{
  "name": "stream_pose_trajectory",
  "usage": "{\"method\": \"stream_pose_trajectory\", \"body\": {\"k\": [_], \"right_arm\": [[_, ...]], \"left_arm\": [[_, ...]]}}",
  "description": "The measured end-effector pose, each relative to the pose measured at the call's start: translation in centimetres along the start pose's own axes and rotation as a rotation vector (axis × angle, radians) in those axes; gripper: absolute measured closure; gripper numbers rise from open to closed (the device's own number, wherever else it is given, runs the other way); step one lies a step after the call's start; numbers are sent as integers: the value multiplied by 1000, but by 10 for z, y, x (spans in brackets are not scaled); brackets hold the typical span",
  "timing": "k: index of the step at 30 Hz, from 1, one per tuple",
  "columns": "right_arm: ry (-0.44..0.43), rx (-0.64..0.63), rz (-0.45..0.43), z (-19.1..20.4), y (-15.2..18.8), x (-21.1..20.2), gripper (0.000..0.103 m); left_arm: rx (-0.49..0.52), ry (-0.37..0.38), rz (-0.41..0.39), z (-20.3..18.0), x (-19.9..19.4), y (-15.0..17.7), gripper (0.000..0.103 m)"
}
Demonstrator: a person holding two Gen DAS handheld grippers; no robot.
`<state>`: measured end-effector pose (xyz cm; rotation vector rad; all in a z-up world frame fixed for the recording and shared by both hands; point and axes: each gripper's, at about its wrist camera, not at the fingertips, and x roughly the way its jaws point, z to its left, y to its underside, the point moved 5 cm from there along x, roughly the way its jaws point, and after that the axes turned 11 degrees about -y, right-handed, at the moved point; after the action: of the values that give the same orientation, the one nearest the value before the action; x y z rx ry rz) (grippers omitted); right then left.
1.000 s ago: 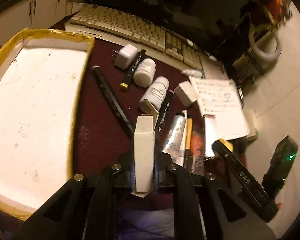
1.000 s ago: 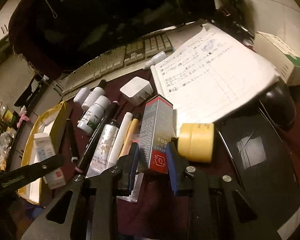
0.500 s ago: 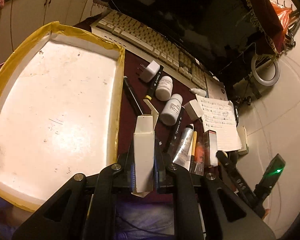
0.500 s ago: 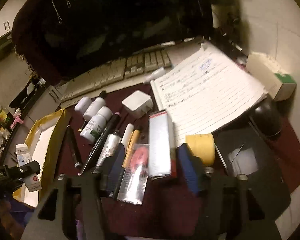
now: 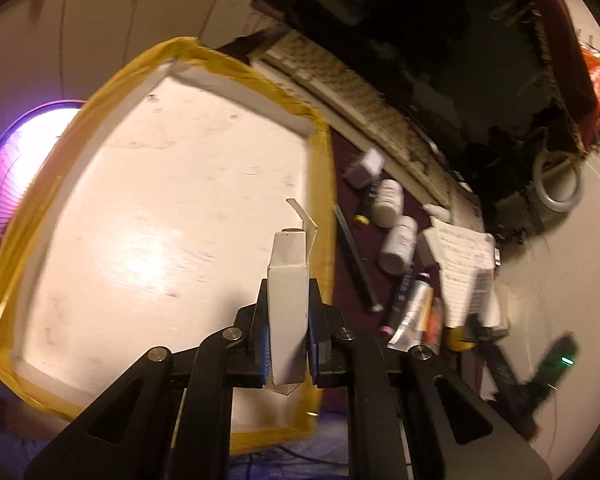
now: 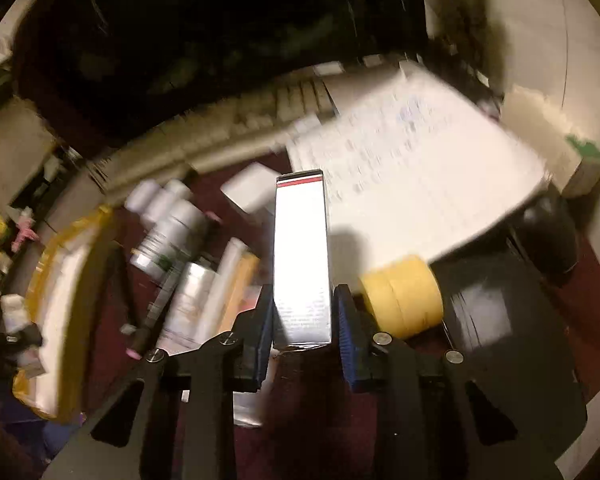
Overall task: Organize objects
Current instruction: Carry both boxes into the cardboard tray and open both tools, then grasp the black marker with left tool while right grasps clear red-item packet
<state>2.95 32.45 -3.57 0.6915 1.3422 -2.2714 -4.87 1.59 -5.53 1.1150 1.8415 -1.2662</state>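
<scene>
White carton [image 5: 287, 304] clamped in left gripper [image 5: 287, 344] over tray [image 5: 204, 60].

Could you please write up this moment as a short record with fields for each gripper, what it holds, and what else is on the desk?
left gripper: shut on a small white carton, top flap open, held over the tray
tray: shallow, white inside, yellow taped rim, nothing seen lying in it
right gripper: silver box with a red stripe stands between the fingers; contact on its right side unclear
desk items: yellow tape roll, notebook, keyboard, white bottles
image quality: right view blurred by motion
</scene>
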Motion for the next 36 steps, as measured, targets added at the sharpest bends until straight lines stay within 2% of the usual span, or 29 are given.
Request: {"method": "stream_pose_trajectory", "body": {"k": [1,4,6,9,11,13,17,21,24,26,29,32,33,35,36], "right_arm": [[-21,-12,-16,8,-1,-4,77],[-245,-38,-7,52,0,-7,77],[-368,-83,58,87,9,4,77],[-574,-118,235,142,31,34,77],[-620,-138,301,165,42,52,77],[-625,-167,342,183,50,68,77],[-620,-232,425,212,67,91,77],[-539,-317,401,222,72,96,77],[-515,-359,416,225,72,100,76],[-502,-386,430,231,76,103,76],[-483,-415,421,230,78,103,76],[-511,-393,414,228,75,102,75],[-522,-387,404,228,73,102,71],[-551,-395,331,228,65,90,54],[-561,-402,292,227,61,83,42]], "left_arm": [[-7,-17,5,5,2,0,92],[-8,-61,25,11,6,2,92],[-4,-42,57,16,7,5,92],[-58,2,104,33,8,7,92],[-100,17,126,43,9,9,92],[-131,40,138,52,8,9,92],[-133,19,122,55,6,5,92],[-117,-58,106,59,9,1,91],[-120,-129,68,61,5,-2,71],[-92,-170,32,59,1,-4,47],[-83,-177,3,60,-5,-6,46],[-73,-201,-58,56,-17,-8,46],[-63,-207,-85,54,-22,-7,46],[-33,-236,-152,45,-31,-6,46],[-17,-247,-177,38,-33,-6,46]]}}
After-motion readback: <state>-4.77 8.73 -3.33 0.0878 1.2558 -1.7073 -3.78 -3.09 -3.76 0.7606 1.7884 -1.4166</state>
